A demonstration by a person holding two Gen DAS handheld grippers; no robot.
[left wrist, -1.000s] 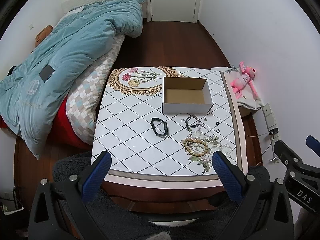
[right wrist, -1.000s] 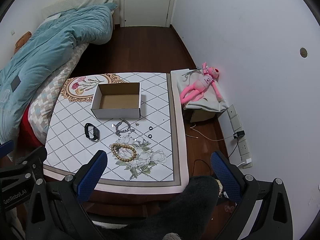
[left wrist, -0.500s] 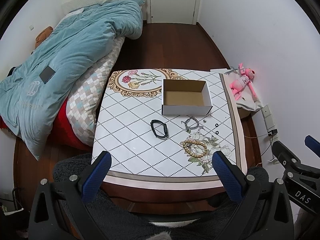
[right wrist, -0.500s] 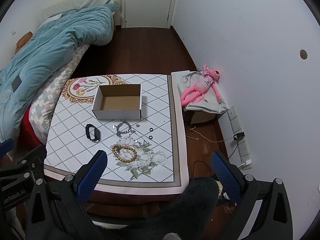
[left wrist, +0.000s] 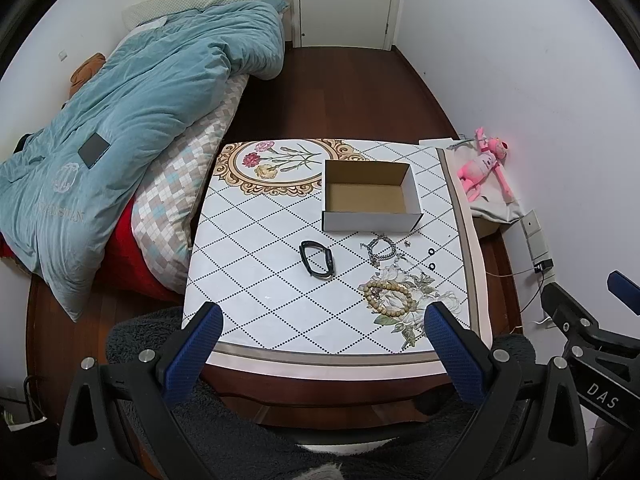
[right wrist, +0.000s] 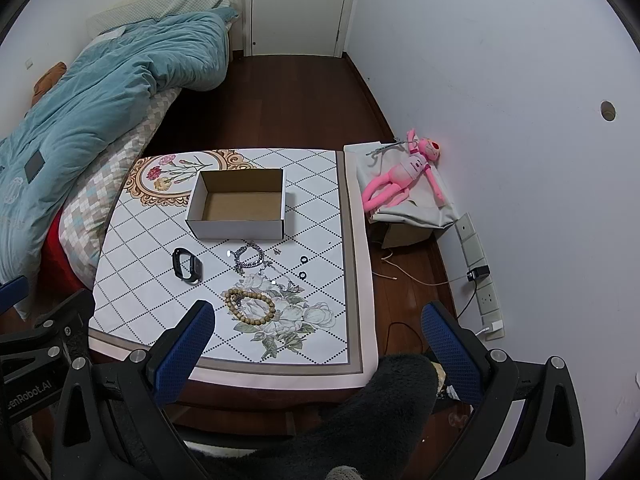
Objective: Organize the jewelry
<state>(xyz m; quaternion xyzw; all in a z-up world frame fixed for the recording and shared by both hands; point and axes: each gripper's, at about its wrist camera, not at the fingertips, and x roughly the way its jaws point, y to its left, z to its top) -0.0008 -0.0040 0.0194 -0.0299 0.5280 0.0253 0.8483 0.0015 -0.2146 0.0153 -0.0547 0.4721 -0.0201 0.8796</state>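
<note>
An open, empty white cardboard box (left wrist: 370,196) (right wrist: 239,205) stands on the patterned table (left wrist: 260,248) (right wrist: 320,208). In front of it lie a black band (left wrist: 318,259) (right wrist: 186,265), a silver chain bracelet (left wrist: 382,249) (right wrist: 249,258), a wooden bead bracelet (left wrist: 387,299) (right wrist: 250,306), two small black rings (left wrist: 431,259) (right wrist: 303,267) and small silver pieces. My left gripper (left wrist: 320,334) and right gripper (right wrist: 316,330) are both open and empty, held high above the table's near edge.
A bed with a teal duvet (left wrist: 120,120) lies left of the table. A pink plush toy (right wrist: 404,176) rests on a cloth-covered box at the right wall. Wall sockets with cables (right wrist: 478,272) are at the right. A dark fuzzy seat (right wrist: 360,420) is below the grippers.
Both grippers have drawn slightly up and back, so the table looks a little smaller and lower in view. The jaws stay open and nothing on the table moved.
</note>
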